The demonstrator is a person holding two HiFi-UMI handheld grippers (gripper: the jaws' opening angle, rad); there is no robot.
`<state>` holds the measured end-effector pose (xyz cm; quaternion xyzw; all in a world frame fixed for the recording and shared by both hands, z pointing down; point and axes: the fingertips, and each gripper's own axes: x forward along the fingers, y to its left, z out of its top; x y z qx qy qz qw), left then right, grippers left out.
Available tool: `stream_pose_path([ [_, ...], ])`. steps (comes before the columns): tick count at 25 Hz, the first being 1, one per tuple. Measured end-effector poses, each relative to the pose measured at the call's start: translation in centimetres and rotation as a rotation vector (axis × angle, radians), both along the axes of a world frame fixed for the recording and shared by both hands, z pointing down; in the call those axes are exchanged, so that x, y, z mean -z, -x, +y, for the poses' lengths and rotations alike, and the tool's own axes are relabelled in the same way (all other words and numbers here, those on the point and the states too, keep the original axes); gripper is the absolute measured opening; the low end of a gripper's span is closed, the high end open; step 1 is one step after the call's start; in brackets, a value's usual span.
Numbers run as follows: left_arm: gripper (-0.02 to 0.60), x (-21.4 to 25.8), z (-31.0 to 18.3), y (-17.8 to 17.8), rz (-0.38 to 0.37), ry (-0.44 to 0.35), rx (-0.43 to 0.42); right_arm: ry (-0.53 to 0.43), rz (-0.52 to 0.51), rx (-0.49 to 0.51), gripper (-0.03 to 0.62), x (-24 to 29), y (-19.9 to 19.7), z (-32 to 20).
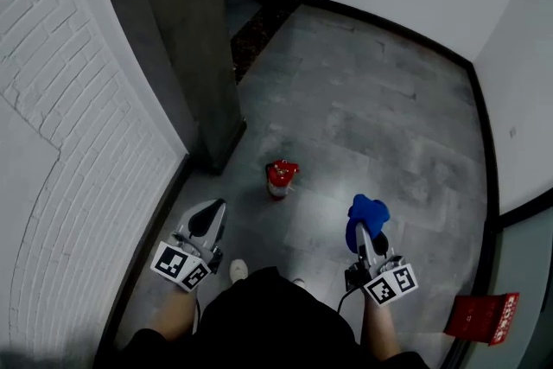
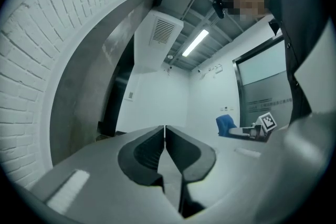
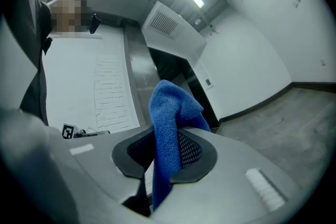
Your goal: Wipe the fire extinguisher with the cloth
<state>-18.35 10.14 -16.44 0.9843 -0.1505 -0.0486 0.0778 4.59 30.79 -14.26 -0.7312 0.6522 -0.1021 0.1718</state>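
Right gripper (image 3: 167, 147) pinches the blue cloth (image 3: 170, 113). Jaws are clamped on a fold, with a bunch sticking out past the tips and a tail hanging down behind. Left gripper (image 2: 165, 147) has its jaws pressed together with nothing between them.

Head view: both grippers are held low in front of the person. The red fire extinguisher (image 1: 280, 179) stands upright on the grey floor (image 1: 389, 117) ahead, roughly between the two grippers and well apart from both. It is near the base of the dark pillar (image 1: 190, 39) but not touching it. White brick wall (image 1: 69, 143) is on the left. A red sign or box (image 1: 482, 317) sits at the lower right, and its print can't be read. Wiping not started; cloth has no contact with the extinguisher.

Handling, judged:
- **Cloth:** soft, light and limp, so it will drape and bunch. The grip looks deep enough to hold, and the free bunch past the tips is the part to press on the surface.
- **Extinguisher:** rigid metal body, likely smooth painted sides and fairly heavy for its size. It is free-standing, so a sideways wipe could slide or tip it.
- **Where to hold:** the best hold for the left gripper is probably the top, at the neck or handle, since the round body may be too wide and slick for the jaws. Top fittings are too small here to make out.
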Motion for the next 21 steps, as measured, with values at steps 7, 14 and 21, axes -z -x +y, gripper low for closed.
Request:
stream_pose_path([
  [7,0.009,-0.2,-0.7,0.4,0.016,0.017,0.011,-0.019,0.018,-0.004,0.060,0.2,0.0,-1.2],
  [14,0.010,-0.9,-1.2,0.7,0.013,0.040,0.010,-0.008,0.004,-0.010,0.058,-0.5,0.2,-1.6],
  [21,0.009,-1.0,-0.9,0.9,0.006,0.049,0.008,-0.001,-0.011,-0.015,0.058,-1.1,0.1,-1.2],
])
